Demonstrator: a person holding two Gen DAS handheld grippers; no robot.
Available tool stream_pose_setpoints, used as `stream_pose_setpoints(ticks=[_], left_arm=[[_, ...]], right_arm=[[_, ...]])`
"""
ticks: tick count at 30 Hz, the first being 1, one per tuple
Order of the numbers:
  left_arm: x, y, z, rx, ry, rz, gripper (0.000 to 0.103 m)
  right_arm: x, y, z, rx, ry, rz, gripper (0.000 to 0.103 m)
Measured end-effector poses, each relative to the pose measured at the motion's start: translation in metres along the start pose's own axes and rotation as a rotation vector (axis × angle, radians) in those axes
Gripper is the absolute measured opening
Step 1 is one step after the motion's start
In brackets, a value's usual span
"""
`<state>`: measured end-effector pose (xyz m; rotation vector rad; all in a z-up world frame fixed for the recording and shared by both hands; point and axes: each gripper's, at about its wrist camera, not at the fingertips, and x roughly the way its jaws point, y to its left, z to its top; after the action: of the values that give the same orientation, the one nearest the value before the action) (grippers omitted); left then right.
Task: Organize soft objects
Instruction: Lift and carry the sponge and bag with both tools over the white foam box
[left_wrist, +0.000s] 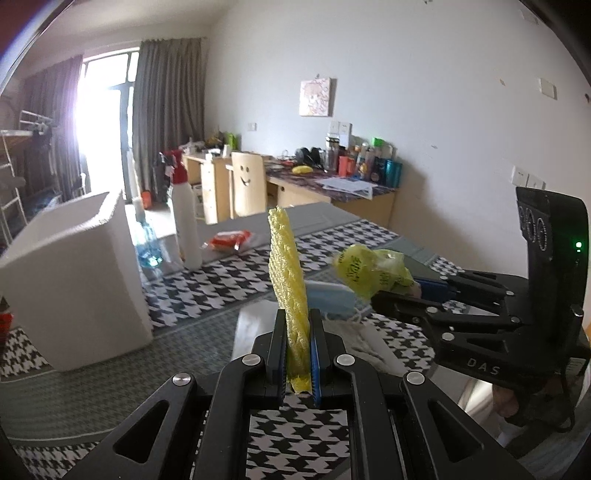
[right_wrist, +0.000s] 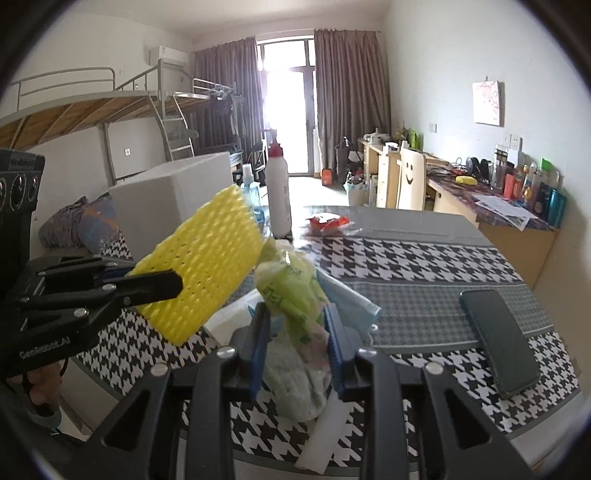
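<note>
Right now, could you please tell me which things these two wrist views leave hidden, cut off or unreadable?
- Inside of the white foam box: both views, hidden by its own walls.
- Blue face mask: left wrist view, partly behind the yellow foam net; right wrist view, behind the yellow-green plastic bag.
- Print on that bag: crumpled, unreadable.
- Person's hands: nearly hidden behind both gripper bodies.
- Desk bottles: too small to identify.
</note>
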<state>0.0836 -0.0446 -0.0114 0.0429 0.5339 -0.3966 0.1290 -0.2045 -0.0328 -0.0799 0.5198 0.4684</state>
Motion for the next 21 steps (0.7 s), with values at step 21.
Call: stream_pose_setpoints(ticks=[21], left_arm=[[-0.007, 0.026, 0.024, -0.024, -0.049, 0.103, 0.011]], right_arm=[[0.008, 0.004, 0.031, -0.010, -0.047, 0.007, 0.034]])
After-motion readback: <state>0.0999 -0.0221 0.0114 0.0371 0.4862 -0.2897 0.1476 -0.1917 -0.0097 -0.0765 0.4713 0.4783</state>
